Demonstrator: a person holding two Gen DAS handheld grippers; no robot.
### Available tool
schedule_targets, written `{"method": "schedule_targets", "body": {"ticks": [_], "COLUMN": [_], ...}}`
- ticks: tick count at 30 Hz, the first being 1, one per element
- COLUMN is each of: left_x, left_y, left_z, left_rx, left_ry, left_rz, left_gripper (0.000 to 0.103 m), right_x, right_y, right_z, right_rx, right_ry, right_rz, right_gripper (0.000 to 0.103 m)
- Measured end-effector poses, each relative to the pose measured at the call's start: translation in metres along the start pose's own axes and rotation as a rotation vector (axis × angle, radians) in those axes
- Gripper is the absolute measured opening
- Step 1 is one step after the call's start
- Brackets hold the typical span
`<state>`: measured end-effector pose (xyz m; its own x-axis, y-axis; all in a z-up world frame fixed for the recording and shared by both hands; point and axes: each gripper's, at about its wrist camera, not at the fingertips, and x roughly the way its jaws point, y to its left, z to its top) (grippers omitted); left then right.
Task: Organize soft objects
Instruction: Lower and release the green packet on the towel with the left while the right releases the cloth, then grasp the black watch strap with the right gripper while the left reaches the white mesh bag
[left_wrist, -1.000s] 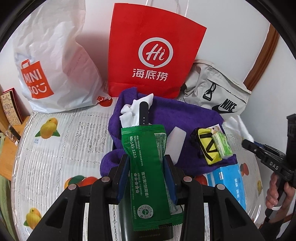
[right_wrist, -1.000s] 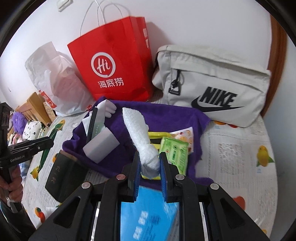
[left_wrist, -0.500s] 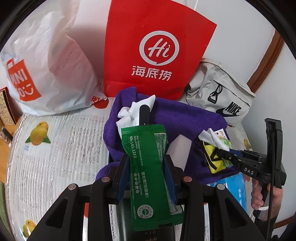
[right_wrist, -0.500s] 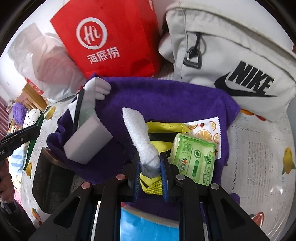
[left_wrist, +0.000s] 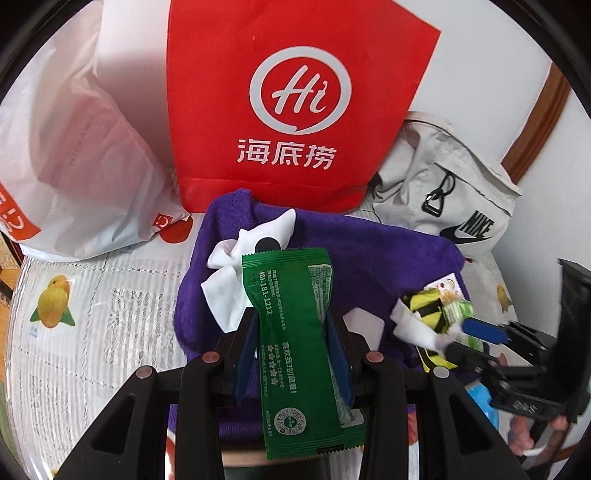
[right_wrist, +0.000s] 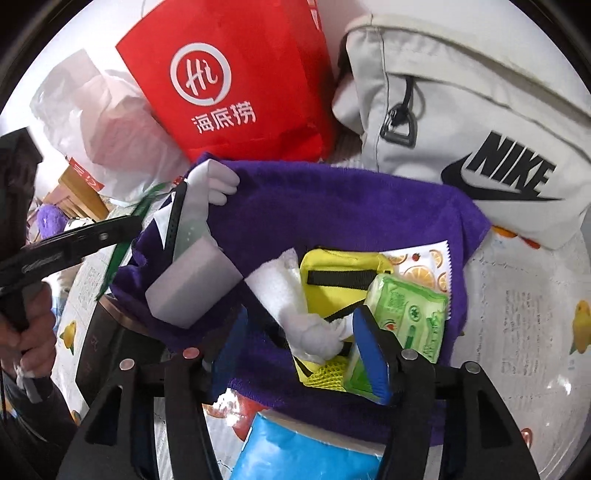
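My left gripper (left_wrist: 293, 332) is shut on a long green packet (left_wrist: 291, 288) and holds it above the near edge of a purple towel (left_wrist: 369, 258). My right gripper (right_wrist: 303, 347) is low over the same towel (right_wrist: 332, 206). Its jaws are opening, and a rolled white sock (right_wrist: 284, 291) lies loose between them on a yellow pouch (right_wrist: 332, 269). Beside the pouch lie a green tissue pack (right_wrist: 410, 317) and a white sponge block (right_wrist: 195, 284). Another white sock (left_wrist: 229, 273) lies at the towel's far left.
A red paper bag (left_wrist: 295, 103), a white plastic bag (left_wrist: 74, 147) and a grey Nike bag (right_wrist: 461, 110) stand behind the towel. A blue pack (right_wrist: 306, 450) lies at its near edge. The fruit-print tablecloth (left_wrist: 92, 314) stretches to the left.
The right gripper sank onto the towel with the white sock, then its jaws spread apart off it. The left gripper carried the green packet closer to the towel and the red bag.
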<state>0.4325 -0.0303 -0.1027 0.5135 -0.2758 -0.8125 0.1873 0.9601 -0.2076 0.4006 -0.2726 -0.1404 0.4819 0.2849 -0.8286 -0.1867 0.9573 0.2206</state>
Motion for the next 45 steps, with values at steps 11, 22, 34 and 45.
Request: {"method": "schedule_targets", "body": {"ticks": [11, 22, 34, 45], "left_x": [0.032, 0.034, -0.037, -0.111], "left_y": [-0.001, -0.004, -0.001, 0.013], "left_z": [0.005, 0.004, -0.016, -0.097], "left_rx": [-0.031, -0.023, 0.004, -0.023], "left_ry": [0.057, 0.079, -0.033, -0.024], "left_rz": [-0.034, -0.044, 0.010, 0.041], "left_gripper": [0.037, 0.063, 0.063, 0.063], "right_x": [-0.042, -0.052, -0.083, -0.129], "right_y": [-0.002, 0.001, 0.018, 0.046], "right_z": [-0.010, -0.019, -0.046, -0.105], "right_rx": [0.009, 0.010, 0.013, 0.023], "right_ry": [-0.089, -0.098, -0.108, -0.123], "right_rz": [-0.018, -0.034, -0.040, -0.008], "right_gripper": [0.059, 0.059, 0.059, 0.059]}}
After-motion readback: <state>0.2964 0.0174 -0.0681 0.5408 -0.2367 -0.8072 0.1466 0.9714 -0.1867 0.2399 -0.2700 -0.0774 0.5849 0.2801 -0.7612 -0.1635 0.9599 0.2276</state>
